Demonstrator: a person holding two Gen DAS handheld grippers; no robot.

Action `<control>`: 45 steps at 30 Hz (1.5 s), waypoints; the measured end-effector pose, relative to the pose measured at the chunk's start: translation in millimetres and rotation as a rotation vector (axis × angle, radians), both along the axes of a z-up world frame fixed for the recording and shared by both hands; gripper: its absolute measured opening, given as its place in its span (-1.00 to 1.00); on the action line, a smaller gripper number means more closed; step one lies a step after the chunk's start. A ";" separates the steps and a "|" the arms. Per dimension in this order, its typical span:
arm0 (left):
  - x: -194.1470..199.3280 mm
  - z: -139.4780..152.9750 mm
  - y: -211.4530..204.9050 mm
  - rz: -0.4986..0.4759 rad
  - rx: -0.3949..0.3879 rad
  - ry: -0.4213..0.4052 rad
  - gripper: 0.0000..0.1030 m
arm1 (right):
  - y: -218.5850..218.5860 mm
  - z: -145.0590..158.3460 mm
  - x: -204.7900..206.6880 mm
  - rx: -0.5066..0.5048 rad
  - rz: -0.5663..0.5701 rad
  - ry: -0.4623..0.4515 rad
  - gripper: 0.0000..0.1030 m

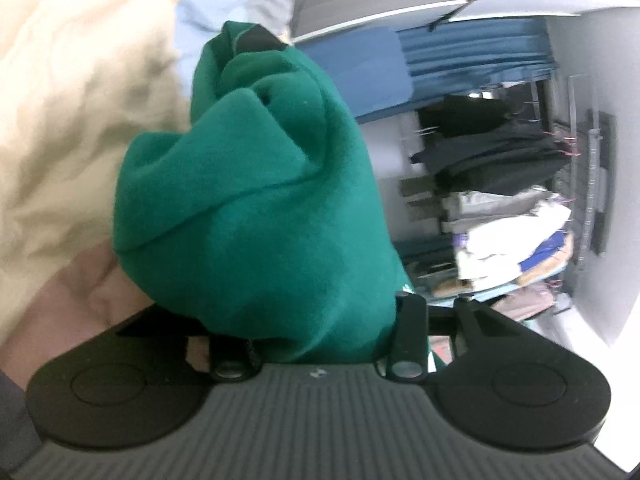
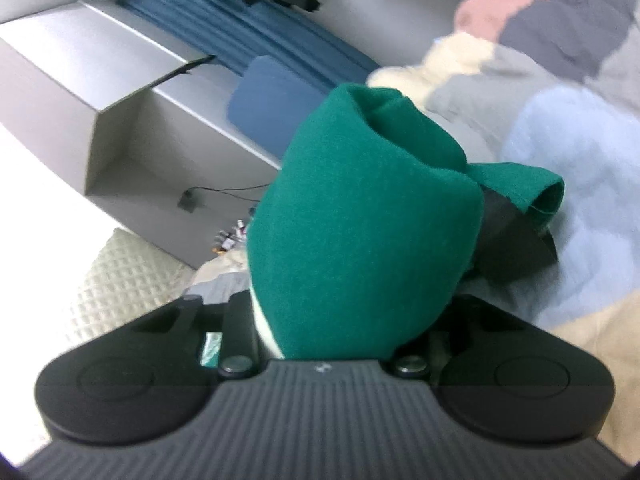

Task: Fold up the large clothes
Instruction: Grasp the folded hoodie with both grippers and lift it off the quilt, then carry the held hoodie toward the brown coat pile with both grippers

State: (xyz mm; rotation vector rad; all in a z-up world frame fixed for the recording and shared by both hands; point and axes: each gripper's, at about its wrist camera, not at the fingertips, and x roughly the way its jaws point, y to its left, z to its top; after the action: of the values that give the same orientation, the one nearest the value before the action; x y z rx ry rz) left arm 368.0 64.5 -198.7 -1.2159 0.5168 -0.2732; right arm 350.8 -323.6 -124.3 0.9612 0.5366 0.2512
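Both tongs were buried in the same green garment: the left tongs (image 1: 316, 208) were clamped on a thick bunch of the garment (image 1: 256, 216), and the right tongs (image 2: 360, 216) gripped another wad of it (image 2: 352, 232), with one dark fingertip (image 2: 516, 240) poking out past a loose hem. The cloth hung lifted in the air above the bed (image 2: 560, 152), not spread on it.

Judging from this, the step was to shake the garment out and lay it flat before any fold. Doing it well would mean drawing the two grips apart until the cloth went taut, then lowering it evenly; both holds looked bunched rather than on an edge, so a re-grip at corners would likely help.

Around the garment, a cream blanket (image 1: 72, 100) lay heaped on the bed and could snag the spread. Beyond the garment stood a grey cabinet (image 2: 132, 120), blue curtain (image 2: 240, 40) and a cluttered clothes rack (image 1: 500, 200), all well apart.
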 end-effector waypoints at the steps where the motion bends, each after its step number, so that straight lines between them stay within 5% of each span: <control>1: -1.8 6.2 -1.1 -0.011 -0.003 -0.013 -0.09 | -0.7 9.5 -4.1 -0.013 0.006 -0.018 -0.26; 12: -39.6 108.6 -75.2 -0.152 -0.034 -0.181 -0.09 | -71.9 125.1 -80.0 -0.044 -0.049 -0.220 -0.26; 15: -73.6 135.7 -113.5 -0.208 -0.030 -0.215 -0.08 | -107.9 149.9 -110.3 -0.054 -0.104 -0.254 -0.26; 24: -87.3 178.6 -286.1 -0.405 -0.035 -0.247 -0.08 | -227.1 186.0 -207.0 -0.095 -0.306 -0.276 -0.26; 34: -83.3 125.8 -448.6 -0.569 -0.062 -0.139 -0.08 | -325.6 154.6 -277.5 -0.148 -0.490 -0.187 -0.25; 45: -56.8 17.0 -503.6 -0.683 0.026 -0.021 -0.08 | -342.1 57.2 -311.6 -0.147 -0.541 -0.069 -0.25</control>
State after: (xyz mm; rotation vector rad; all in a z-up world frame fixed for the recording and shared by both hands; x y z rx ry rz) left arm 311.2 -439.0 -181.7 -0.9765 0.9070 -0.8533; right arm 39.2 -665.7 -67.1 0.9152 0.2135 -0.2378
